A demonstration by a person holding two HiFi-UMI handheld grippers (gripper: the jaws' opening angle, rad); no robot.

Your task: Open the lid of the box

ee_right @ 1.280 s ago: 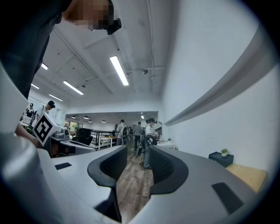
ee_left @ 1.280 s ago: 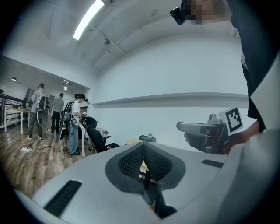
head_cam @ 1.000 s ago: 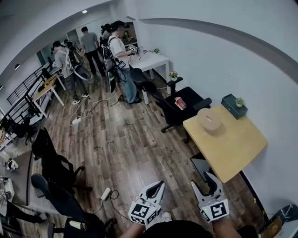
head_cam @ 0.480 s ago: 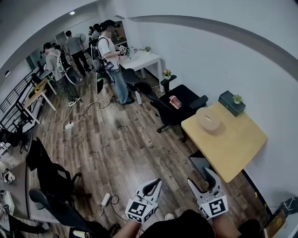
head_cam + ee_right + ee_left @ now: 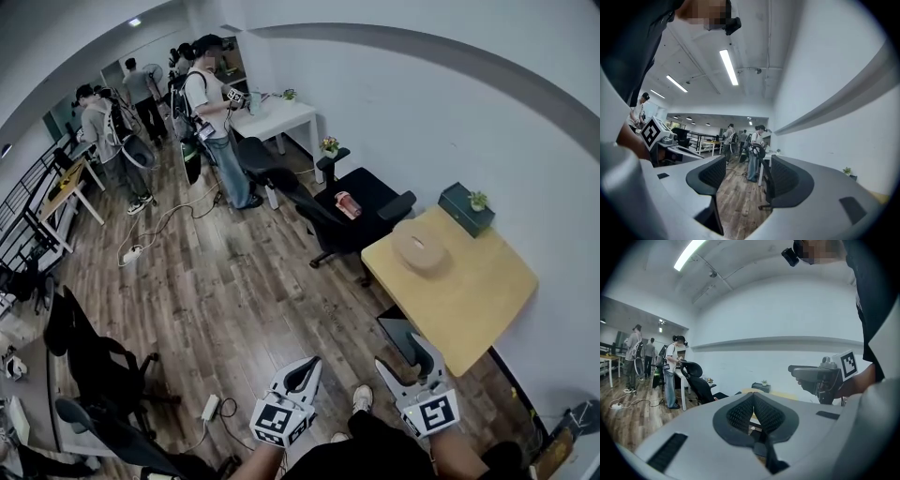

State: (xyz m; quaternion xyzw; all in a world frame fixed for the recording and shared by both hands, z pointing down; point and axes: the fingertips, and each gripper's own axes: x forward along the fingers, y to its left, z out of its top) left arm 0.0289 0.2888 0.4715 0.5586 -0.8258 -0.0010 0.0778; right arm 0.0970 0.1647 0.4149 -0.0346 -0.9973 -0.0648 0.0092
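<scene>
The left hand-held gripper [image 5: 305, 367] is held low in front of the person's body. Its jaws are pressed together at the tips, with nothing between them. The right hand-held gripper [image 5: 405, 361] is just beside it on the right. Its jaws stand apart and are opening, and only the brown wood-plank floor [image 5: 234, 291] shows through the gap.

The round pale wooden box [image 5: 419, 246] sits well ahead of the right gripper and a little to its right, near the far left corner of the light wooden square table [image 5: 478, 300]. Its lid looks to be on. Neither gripper is close to it.

Further beyond the box, at the table's far edge by the wall, stands a dark green rectangular box [image 5: 466, 211] with a small plant on top. Ahead of both grippers, left of the table, is a black office chair [image 5: 367, 192] with a red cup [image 5: 347, 204] on its seat.
</scene>
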